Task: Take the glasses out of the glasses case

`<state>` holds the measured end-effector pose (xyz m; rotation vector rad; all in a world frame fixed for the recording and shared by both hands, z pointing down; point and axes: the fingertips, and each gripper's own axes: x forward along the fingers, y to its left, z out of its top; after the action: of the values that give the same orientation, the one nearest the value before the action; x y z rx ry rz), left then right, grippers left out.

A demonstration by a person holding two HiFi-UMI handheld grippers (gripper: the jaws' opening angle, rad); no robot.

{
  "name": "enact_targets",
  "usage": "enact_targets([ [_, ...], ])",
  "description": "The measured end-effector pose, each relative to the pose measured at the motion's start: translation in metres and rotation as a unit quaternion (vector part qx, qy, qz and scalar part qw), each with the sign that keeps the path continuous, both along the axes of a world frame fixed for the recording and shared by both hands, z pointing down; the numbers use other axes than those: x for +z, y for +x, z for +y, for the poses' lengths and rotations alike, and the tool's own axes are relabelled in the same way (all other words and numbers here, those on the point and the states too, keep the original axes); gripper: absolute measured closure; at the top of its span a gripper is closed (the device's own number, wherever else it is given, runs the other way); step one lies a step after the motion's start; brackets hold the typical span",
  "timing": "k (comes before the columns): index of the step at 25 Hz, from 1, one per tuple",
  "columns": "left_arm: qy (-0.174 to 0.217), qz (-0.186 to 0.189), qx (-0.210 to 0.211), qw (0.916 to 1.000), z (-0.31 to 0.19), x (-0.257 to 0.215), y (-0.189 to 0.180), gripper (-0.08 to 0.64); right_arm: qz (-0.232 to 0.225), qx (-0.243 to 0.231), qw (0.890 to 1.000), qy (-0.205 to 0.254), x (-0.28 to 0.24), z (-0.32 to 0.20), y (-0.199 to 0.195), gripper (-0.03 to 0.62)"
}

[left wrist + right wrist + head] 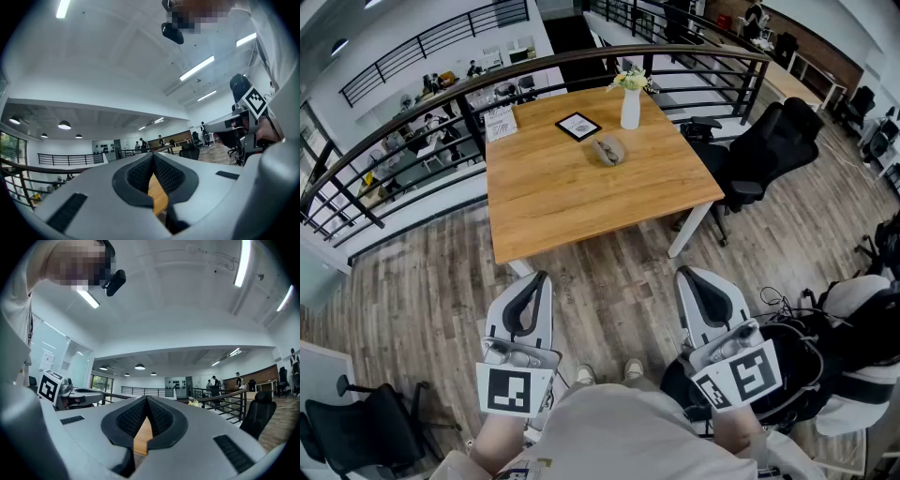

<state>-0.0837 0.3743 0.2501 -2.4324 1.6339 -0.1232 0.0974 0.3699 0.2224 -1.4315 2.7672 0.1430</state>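
Note:
A grey glasses case (608,149) lies on the wooden table (553,202), toward its far side, near the vase. Both grippers are held level over the floor, well short of the table's near edge. My left gripper (536,278) is at the lower left of the head view, its jaws together at the tips with nothing between them. The left gripper's (152,157) pads meet in its own view. My right gripper (692,275) is at the lower right, also shut and empty, and the right gripper's (147,400) tips touch in its own view. No glasses are visible.
On the table stand a white vase with flowers (630,105), a black framed card (578,126) and a printed sheet (501,122). A black office chair (769,150) sits right of the table. A railing (412,108) runs behind it. Another chair (356,431) and bags (853,356) flank me.

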Motion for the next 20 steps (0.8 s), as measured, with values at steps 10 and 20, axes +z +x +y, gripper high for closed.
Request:
enact_targets([
  [10,-0.004,0.0,-0.005,1.0,-0.007,0.001,0.01,0.545,-0.013,0.001,1.0,0.0,0.001,-0.011,0.016,0.568],
  [20,-0.013,-0.004,-0.018,0.9998,-0.023,0.006,0.036,0.545,-0.016,-0.019,1.0,-0.007,0.009,-0.028,0.039,0.568],
])
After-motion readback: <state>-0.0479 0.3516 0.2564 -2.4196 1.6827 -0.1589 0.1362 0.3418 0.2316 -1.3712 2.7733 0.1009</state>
